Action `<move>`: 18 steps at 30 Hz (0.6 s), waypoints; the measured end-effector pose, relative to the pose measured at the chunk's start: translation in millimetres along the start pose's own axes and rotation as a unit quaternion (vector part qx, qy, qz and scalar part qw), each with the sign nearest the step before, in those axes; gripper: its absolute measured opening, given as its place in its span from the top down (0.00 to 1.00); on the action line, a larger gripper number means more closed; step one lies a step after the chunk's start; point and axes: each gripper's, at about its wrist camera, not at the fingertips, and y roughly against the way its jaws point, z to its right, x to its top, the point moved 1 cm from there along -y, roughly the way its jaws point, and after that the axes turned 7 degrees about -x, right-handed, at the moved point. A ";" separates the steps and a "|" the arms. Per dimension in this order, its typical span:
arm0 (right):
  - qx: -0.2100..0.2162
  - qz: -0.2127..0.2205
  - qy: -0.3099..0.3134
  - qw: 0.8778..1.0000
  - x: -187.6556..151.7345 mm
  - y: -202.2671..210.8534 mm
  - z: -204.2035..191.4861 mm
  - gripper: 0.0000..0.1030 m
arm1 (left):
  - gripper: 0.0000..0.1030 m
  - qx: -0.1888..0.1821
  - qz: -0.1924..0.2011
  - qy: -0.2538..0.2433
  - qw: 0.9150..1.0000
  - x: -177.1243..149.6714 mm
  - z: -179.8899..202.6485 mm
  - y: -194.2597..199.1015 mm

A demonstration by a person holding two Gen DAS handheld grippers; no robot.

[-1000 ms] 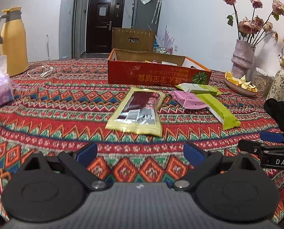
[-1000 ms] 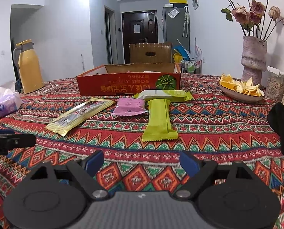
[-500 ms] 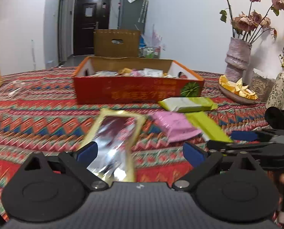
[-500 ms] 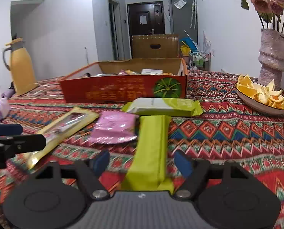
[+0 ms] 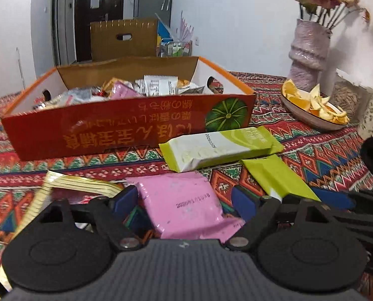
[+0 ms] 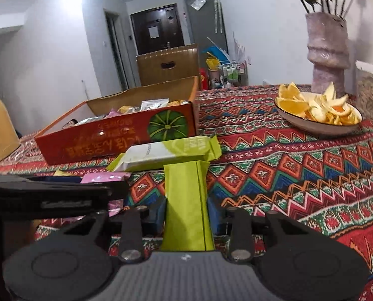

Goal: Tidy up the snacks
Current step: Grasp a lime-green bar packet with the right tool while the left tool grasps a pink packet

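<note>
Left gripper (image 5: pixel 185 199) spread wide around pink packet (image 5: pixel 183 207); right gripper (image 6: pixel 186 212) clamped onto green packet (image 6: pixel 186 200), near red box (image 6: pixel 116 135).

Left gripper (image 5: pixel 185 202) sat low over the patterned tablecloth (image 5: pixel 324 155), jaws spread wide around a pink snack packet (image 5: pixel 183 200); pads looked clear of it. Gold-edged packet (image 5: pixel 61 190) lay to its left, partly under the gripper. Green-white bar (image 5: pixel 219 148) lay just in front of the red box (image 5: pixel 126 130), which held mixed snacks. Plain green packet (image 5: pixel 276 178) at right, right gripper's blue-tipped finger (image 5: pixel 331 199) beside it. Bowl of orange peels (image 5: pixel 311 105) and vase (image 5: pixel 308 47) behind.
</note>
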 end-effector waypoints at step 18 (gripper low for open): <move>-0.010 -0.005 0.042 0.999 -3.4 2.4 -14.2 0.68 | 0.40 0.012 0.015 -0.027 0.999 -13.8 6.6 19.0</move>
